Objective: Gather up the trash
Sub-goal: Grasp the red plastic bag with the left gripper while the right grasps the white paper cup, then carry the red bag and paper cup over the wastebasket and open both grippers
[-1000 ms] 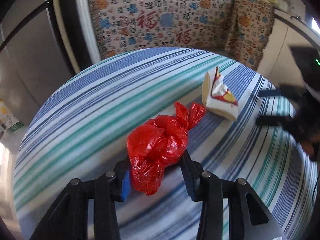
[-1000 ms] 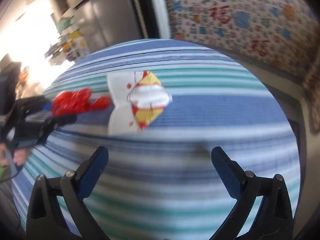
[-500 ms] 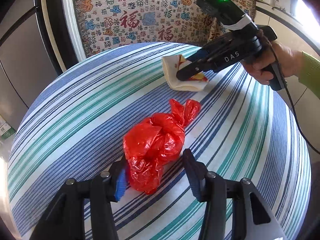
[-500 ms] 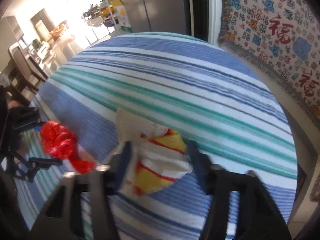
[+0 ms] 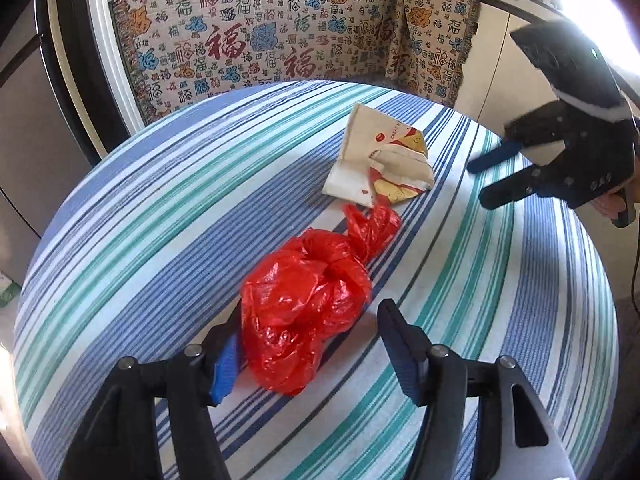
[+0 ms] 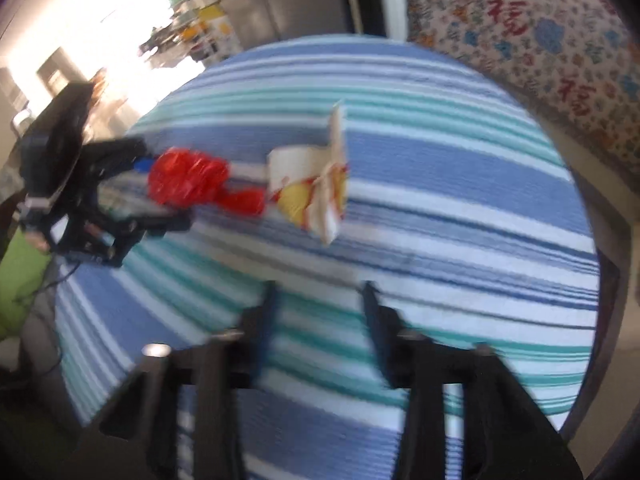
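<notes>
A knotted red plastic bag lies on the striped tablecloth between the fingers of my left gripper. Its jaws are opening: the blue left pad sits against the bag, while the right finger stands clear of it. A crumpled white, red and yellow paper wrapper lies just beyond the bag's knot. My right gripper hovers to the right of the wrapper. In the blurred right wrist view, my right gripper is empty with its jaws opening, well short of the wrapper. The red bag and left gripper lie beyond.
A patterned blanket covers the seat behind the round table. A steel fridge door stands at the left and a white cabinet at the right. A person's green sleeve shows at the left edge.
The right gripper, which was around the wrapper half a second ago, has pulled back and left it on the table, shifted. The left jaws have spread wider around the red bag.
</notes>
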